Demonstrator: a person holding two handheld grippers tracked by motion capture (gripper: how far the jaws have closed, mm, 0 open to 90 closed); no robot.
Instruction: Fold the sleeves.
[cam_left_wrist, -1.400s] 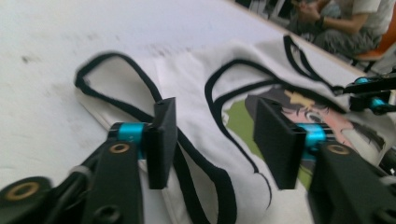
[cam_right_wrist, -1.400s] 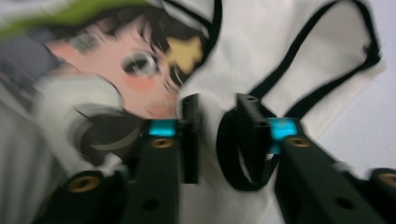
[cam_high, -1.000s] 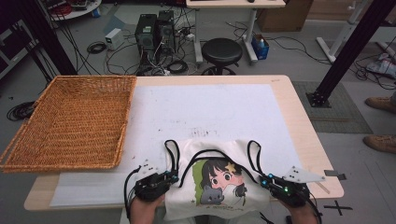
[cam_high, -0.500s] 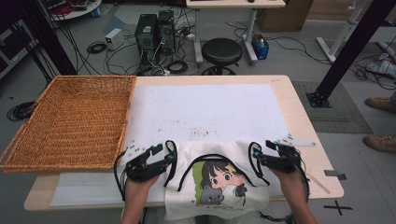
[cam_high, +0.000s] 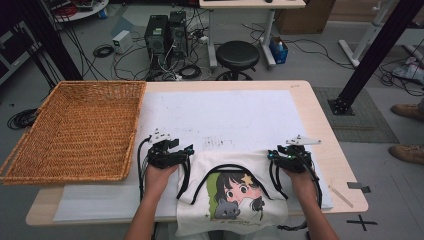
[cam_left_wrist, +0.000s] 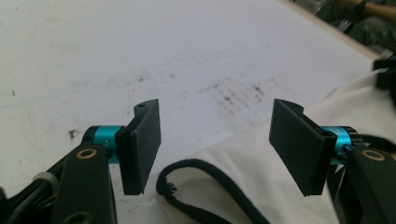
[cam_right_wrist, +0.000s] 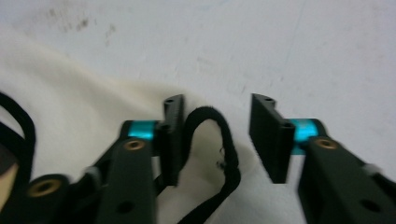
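Note:
A cream tote bag (cam_high: 232, 192) with a cartoon girl print and black straps lies flat at the table's front edge. My left gripper (cam_high: 186, 149) hovers at its upper left corner. Its jaws (cam_left_wrist: 215, 140) have just been opening and stand wide apart over the bag's edge (cam_left_wrist: 261, 154) and a black strap (cam_left_wrist: 191, 169), pinching nothing. My right gripper (cam_high: 278, 151) is at the upper right corner. Its jaws (cam_right_wrist: 215, 135) have just been closing, with a strap loop (cam_right_wrist: 224, 140) between the pads; the pads do not press on it.
A large wicker basket (cam_high: 75, 130) takes up the table's left side. A white sheet (cam_high: 220, 112) covers the tabletop beyond the bag. On the floor behind the table stand a stool (cam_high: 237, 55) and computer cases (cam_high: 165, 32). A black frame post (cam_high: 370, 55) rises at the right.
Both hands have moved away from the table's front edge, up to the bag's upper corners. The strap loops that stuck out past the bag's top now lie lower against it.

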